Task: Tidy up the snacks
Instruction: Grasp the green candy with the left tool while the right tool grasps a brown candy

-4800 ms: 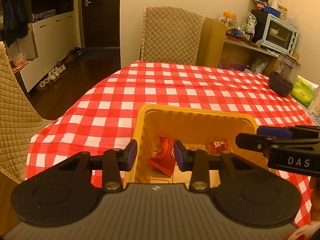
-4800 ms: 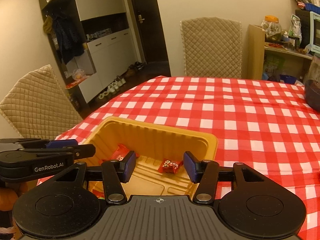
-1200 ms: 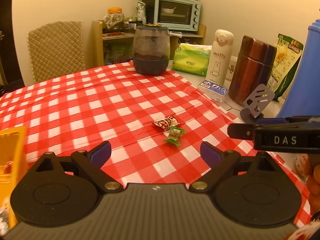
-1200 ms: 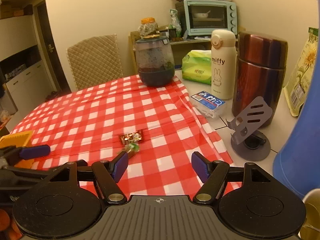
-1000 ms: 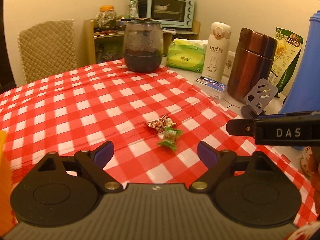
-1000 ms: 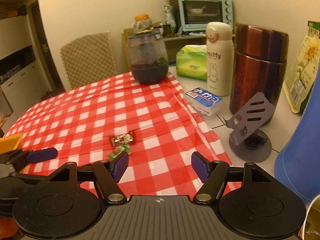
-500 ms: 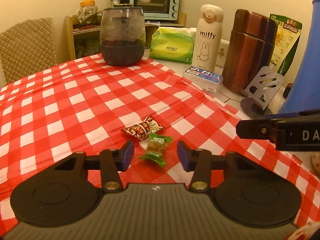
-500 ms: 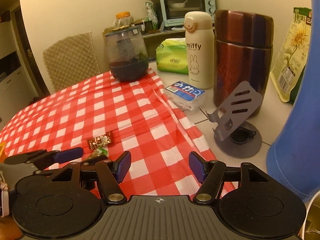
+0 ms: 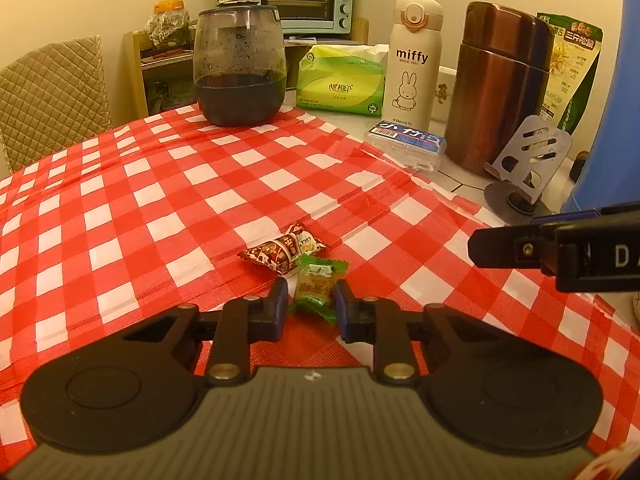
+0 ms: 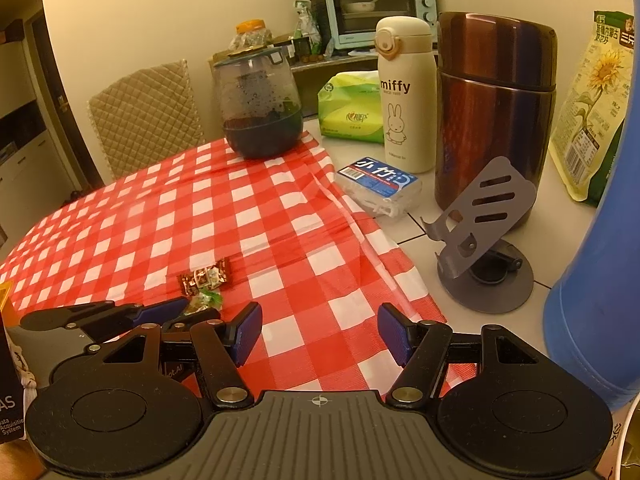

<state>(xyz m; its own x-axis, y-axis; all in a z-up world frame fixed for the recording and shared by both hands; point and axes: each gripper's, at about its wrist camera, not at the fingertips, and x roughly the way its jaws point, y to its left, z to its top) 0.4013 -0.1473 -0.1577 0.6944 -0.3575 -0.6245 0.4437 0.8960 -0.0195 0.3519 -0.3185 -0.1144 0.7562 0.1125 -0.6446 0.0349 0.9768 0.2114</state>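
A green-wrapped candy [image 9: 314, 286] lies on the red checked tablecloth [image 9: 160, 200], and my left gripper [image 9: 311, 306] has closed its blue pads on it. A brown-red wrapped candy [image 9: 282, 251] lies just beyond, touching it. In the right wrist view the green candy [image 10: 206, 300] and the brown-red candy [image 10: 206, 276] lie left of my right gripper [image 10: 320, 336], which is open and empty above the cloth. The left gripper [image 10: 160, 312] shows there at the lower left. A sliver of the yellow tray [image 10: 5, 294] shows at the left edge.
At the table's far side stand a dark glass jar [image 9: 239, 68], a green tissue pack [image 9: 340, 84], a white miffy bottle [image 9: 412, 64], a brown flask [image 9: 500, 84], a small blue box [image 9: 406, 142], a grey phone stand [image 9: 524, 168] and a blue container [image 10: 596, 280].
My left gripper moved forward and down to the green candy and closed its jaws on it. My right gripper drifted slightly right and stayed open.
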